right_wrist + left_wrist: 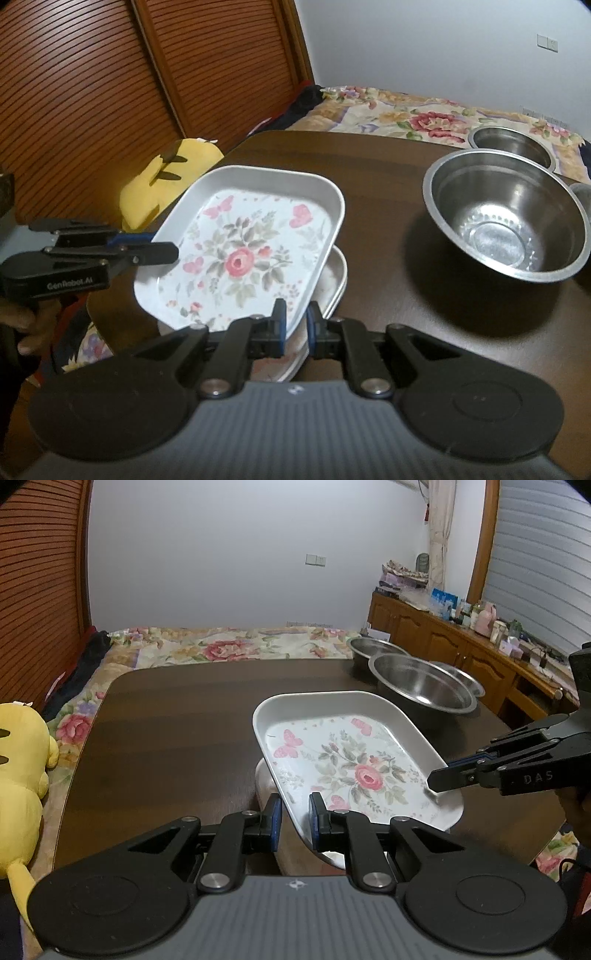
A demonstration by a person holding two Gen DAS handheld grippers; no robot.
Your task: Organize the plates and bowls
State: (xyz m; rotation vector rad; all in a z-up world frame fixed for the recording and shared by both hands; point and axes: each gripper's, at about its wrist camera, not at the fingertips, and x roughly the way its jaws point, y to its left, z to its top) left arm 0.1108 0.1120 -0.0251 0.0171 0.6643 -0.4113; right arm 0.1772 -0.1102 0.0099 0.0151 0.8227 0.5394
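Both grippers, left gripper (294,821) at six o'clock and right gripper (295,326), are clamping the floral plate (343,760) by its rims; likely stiff, light, slippery.

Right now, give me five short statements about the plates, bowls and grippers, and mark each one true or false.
1. The floral plate is held tilted above another plate. True.
2. Only the left gripper grips the floral plate. False: the right gripper clamps the plate's opposite rim as well.
3. Three steel bowls stand on the table. True: the nearest steel bowl partly hides another, and the far steel bowl stands behind.
4. The nearest steel bowl holds food. False: it is empty.
5. A yellow plush toy sits on the floral plate. False: it lies off the table, on the bed beside it.
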